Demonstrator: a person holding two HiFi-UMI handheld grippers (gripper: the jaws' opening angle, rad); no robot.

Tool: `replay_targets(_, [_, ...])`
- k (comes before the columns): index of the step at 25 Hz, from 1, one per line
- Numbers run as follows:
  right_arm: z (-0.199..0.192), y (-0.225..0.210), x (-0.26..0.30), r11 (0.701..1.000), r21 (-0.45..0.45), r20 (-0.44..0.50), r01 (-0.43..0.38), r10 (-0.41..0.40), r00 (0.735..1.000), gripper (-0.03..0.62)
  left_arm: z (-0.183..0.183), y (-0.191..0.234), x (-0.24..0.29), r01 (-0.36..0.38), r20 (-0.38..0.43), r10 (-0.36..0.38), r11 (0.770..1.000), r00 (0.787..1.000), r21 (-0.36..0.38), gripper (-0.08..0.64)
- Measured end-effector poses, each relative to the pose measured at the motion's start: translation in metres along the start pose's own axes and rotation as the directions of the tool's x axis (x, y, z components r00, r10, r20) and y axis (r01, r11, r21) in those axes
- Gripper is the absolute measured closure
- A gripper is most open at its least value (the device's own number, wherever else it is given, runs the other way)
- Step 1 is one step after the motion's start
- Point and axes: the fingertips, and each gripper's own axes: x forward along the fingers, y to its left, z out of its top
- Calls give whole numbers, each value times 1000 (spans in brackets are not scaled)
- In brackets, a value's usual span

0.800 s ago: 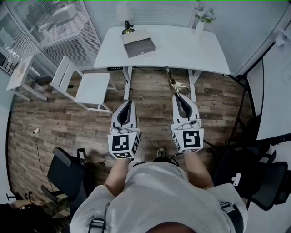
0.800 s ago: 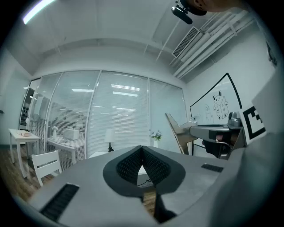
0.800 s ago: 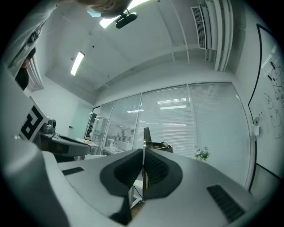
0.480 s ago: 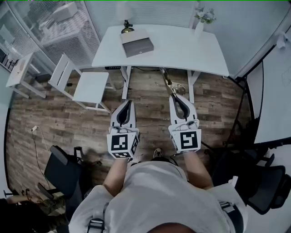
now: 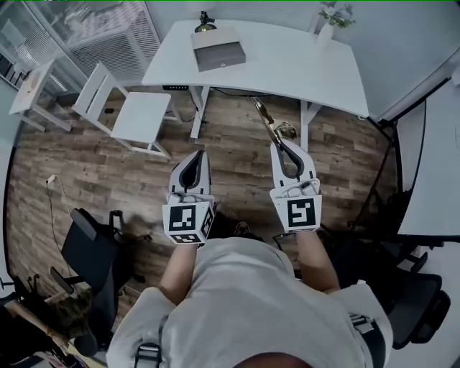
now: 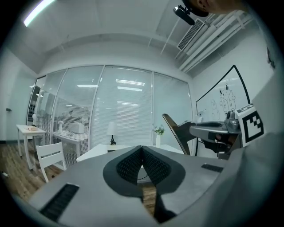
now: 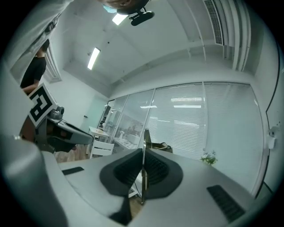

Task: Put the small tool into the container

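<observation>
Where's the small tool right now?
Head view: the small tool is clamped in the right gripper, pointing forward over the wooden floor near the white table's front edge, away from the grey container.

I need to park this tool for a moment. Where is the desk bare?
The desk is bare from the gray box across to the vase, and along its near edge. The back left corner is crowded: box and lamp.

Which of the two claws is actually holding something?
The right claw, pinching gold scissors that stick out ahead; the left claw is shut with nothing between its jaws.
</observation>
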Motion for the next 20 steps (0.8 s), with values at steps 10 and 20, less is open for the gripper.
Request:
replay_targets(10, [-27,-5,47,999,-38,-52,-26,24,998,560,-17,21,56,25,-35,-26,999,999,-29,537])
replay_targets(20, [-54,-31,145,991,-107,-128,-77,63,990,559,-12,67,161,51,-45,-53,998,998,-42,537])
